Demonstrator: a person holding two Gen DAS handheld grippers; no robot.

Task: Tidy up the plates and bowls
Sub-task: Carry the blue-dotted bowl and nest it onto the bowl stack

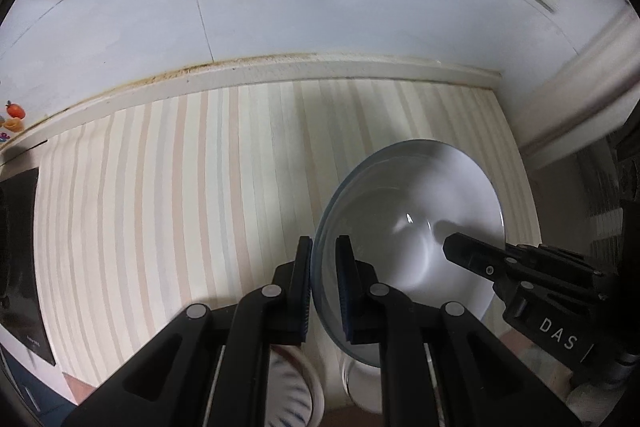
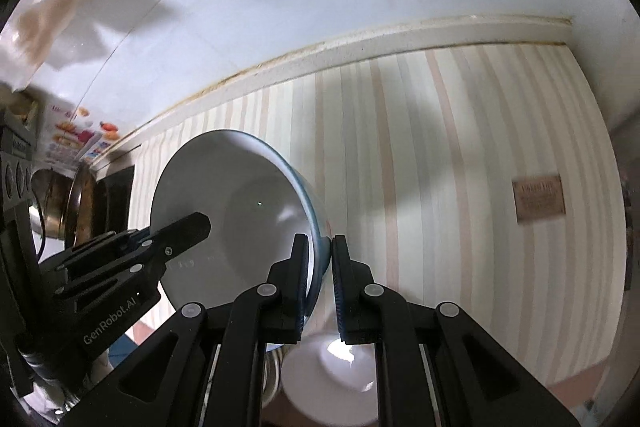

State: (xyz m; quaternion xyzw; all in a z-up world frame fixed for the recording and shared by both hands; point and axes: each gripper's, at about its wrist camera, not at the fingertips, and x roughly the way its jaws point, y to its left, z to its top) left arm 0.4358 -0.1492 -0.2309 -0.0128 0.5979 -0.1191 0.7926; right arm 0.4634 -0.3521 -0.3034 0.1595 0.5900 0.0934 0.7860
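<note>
The bowl [image 1: 412,211] is round and deep, with a plain white interior and a blue-grey band along its rim; the outer wall shows blue in the right wrist view [image 2: 240,203]. It is raised clear of the striped surface [image 1: 180,187] and tilted, mouth facing sideways. Its rim is clamped at two opposite sides. A second white vessel [image 2: 332,379], blurred, lies beneath it near the front edge.

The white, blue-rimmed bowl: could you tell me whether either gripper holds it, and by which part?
Both do. The white, blue-rimmed ceramic bowl is pinched at its rim on opposite sides, by the left gripper and the right gripper, one finger inside and one outside.
</note>
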